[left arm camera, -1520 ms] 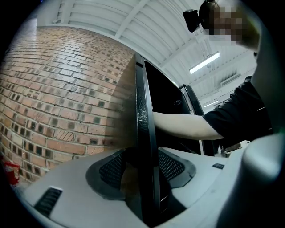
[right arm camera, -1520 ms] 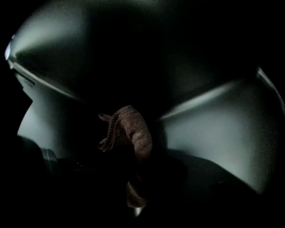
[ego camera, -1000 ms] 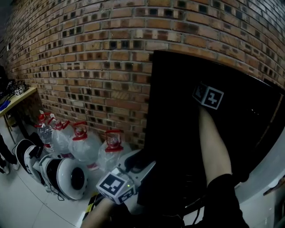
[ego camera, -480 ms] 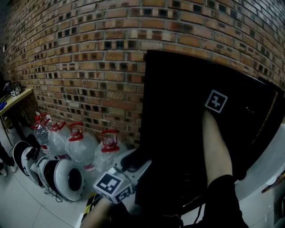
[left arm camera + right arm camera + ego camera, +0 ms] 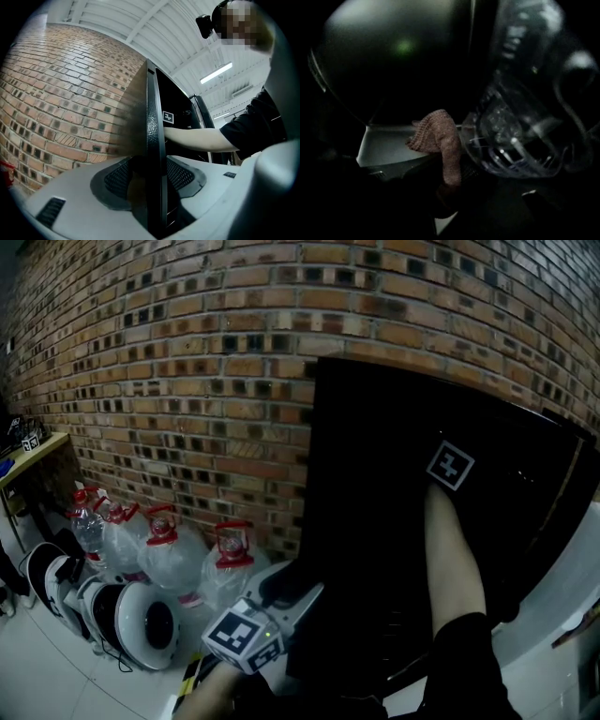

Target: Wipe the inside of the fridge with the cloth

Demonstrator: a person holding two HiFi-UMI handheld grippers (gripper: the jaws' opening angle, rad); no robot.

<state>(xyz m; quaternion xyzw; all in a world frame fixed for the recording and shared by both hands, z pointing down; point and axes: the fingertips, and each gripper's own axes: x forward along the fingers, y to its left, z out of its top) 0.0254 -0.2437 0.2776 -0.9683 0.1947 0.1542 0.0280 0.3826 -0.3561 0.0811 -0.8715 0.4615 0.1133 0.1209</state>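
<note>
Fridge (image 5: 394,521) wipe seemingly under way: right hand-held gripper (image 5: 449,177) pinches cloth (image 5: 440,138) inside fridge beside clear bin (image 5: 520,131); left hand-held gripper (image 5: 150,177) clamps door edge (image 5: 153,108). Next: press cloth against inner wall.

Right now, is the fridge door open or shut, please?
Open: the door edge sits between the left gripper's fingers; an arm reaches past it.

Clear plastic container (image 5: 520,126) close right of the cloth (image 5: 443,143), pale shelf (image 5: 386,145) free on its left.
</note>
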